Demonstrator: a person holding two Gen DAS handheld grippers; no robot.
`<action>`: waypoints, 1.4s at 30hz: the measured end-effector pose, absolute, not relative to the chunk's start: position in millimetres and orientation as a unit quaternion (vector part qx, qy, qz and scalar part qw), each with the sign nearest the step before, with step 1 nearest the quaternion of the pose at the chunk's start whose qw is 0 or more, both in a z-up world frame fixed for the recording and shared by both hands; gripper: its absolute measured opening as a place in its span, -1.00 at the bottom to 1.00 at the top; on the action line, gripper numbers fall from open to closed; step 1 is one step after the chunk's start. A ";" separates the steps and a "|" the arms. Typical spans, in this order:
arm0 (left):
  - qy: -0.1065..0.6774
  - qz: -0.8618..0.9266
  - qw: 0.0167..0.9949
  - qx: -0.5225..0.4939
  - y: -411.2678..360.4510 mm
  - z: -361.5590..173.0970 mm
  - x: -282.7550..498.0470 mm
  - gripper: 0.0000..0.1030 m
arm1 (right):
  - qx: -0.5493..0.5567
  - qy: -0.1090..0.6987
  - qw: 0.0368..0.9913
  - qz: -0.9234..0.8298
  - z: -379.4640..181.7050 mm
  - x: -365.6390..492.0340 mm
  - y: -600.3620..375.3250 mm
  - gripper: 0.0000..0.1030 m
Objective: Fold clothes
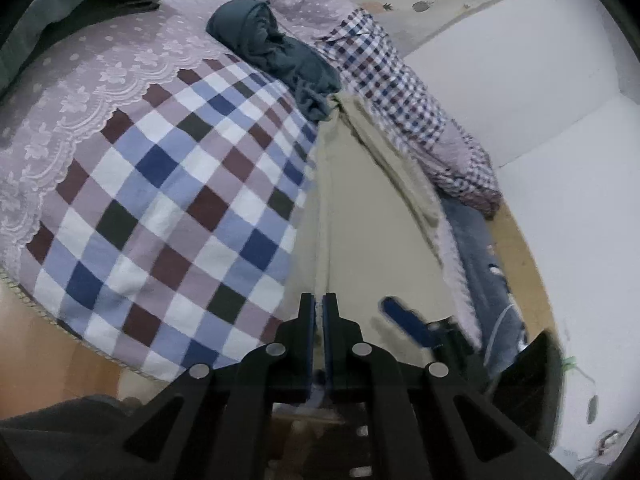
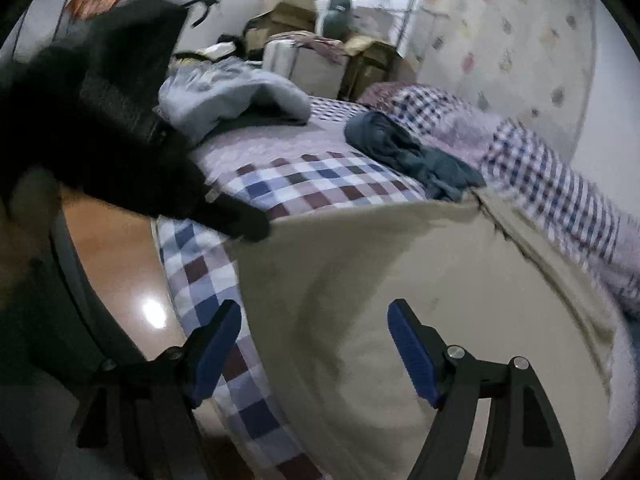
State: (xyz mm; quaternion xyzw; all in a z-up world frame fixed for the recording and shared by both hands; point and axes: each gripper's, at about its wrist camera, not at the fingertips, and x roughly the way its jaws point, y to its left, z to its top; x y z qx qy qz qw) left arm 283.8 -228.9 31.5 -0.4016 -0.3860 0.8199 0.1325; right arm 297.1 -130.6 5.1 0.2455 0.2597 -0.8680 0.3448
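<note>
A beige garment [image 1: 360, 216] lies spread along the bed's edge, reaching from near me up to a crumpled dark teal garment [image 1: 272, 48]. My left gripper [image 1: 318, 312] is shut on the beige garment's near edge, with cloth showing in the thin gap between its pads. In the right wrist view the left gripper [image 2: 250, 226] holds up one corner of the beige garment [image 2: 400, 280], so that edge is pulled taut. My right gripper [image 2: 316, 324] hovers wide open over the cloth's near part, holding nothing. The teal garment [image 2: 412, 152] rests beyond the beige cloth's far corner.
The bed has a large-check sheet [image 1: 160, 200] and a lilac lace cover [image 1: 100, 72]. A small-check quilt [image 2: 560, 200] is bunched along the wall side. A grey-blue jacket [image 2: 228, 96] lies at the bed's far end. Wooden floor [image 2: 116, 248] borders the bed; boxes and a suitcase [image 2: 288, 56] stand beyond.
</note>
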 end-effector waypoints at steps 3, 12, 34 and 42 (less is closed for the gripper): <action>-0.412 0.810 0.140 -0.394 -236.3 29.8 284.8 -0.95 | 0.219 0.289 0.334 -0.870 -4.6 304.4 -145.7 0.54; -0.473 0.782 0.154 -0.376 -254.5 24.5 287.8 -0.95 | 0.134 0.372 0.303 -0.867 -23.5 318.3 -183.8 0.45; -0.502 0.762 0.138 -0.384 -251.4 9.2 280.8 0.48 | 0.113 0.394 0.281 -0.868 -7.8 302.3 -199.6 -0.95; -0.493 0.765 0.144 -0.388 -237.2 6.1 264.6 0.12 | 0.115 0.393 0.293 -0.864 -8.1 298.2 -199.3 -0.94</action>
